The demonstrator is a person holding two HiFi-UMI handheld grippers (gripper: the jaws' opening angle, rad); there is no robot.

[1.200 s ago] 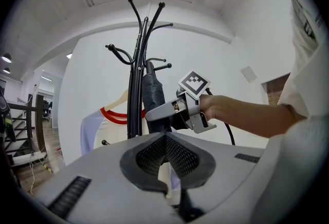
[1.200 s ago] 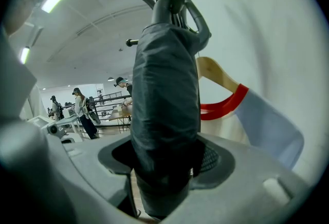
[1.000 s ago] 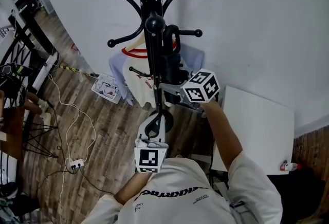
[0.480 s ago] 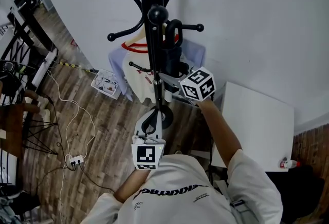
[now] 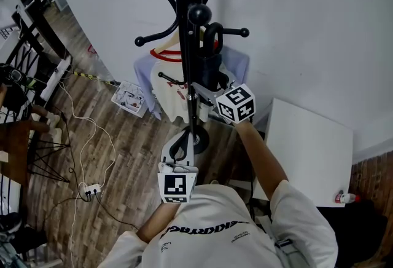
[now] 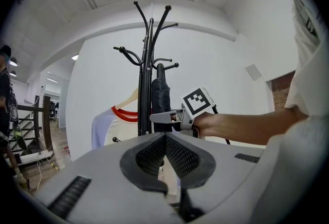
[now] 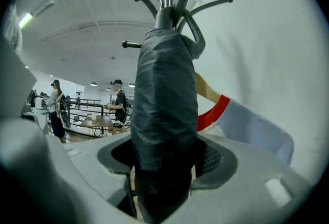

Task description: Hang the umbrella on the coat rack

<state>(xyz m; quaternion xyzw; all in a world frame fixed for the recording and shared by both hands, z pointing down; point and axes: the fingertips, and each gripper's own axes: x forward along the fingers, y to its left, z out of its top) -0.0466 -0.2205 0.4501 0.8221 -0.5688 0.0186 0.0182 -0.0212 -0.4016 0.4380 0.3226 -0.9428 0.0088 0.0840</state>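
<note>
The black coat rack [image 5: 187,45] stands against the white wall. The folded black umbrella [image 5: 212,70] hangs upright beside its pole, and its curved handle [image 5: 212,29] appears looped over a short peg [image 5: 236,32]. My right gripper [image 5: 204,93] is shut on the umbrella's body, which fills the space between the pads in the right gripper view [image 7: 164,105]. My left gripper [image 5: 183,141] is lower and nearer, shut with nothing in it, and points at the rack [image 6: 145,89]. The left gripper view also shows the umbrella [image 6: 160,97] and the right gripper [image 6: 157,116].
T-shirts on a hanger [image 5: 166,76] hang from the rack behind the pole. A white table [image 5: 310,150] stands at the right, with a bottle [image 5: 344,198] by it. Cables and a power strip [image 5: 91,194] lie on the wood floor at left. People [image 7: 119,102] stand far off.
My right gripper has turned a little and drawn closer to the pole with the umbrella still in it. The left gripper has stayed where it was.
</note>
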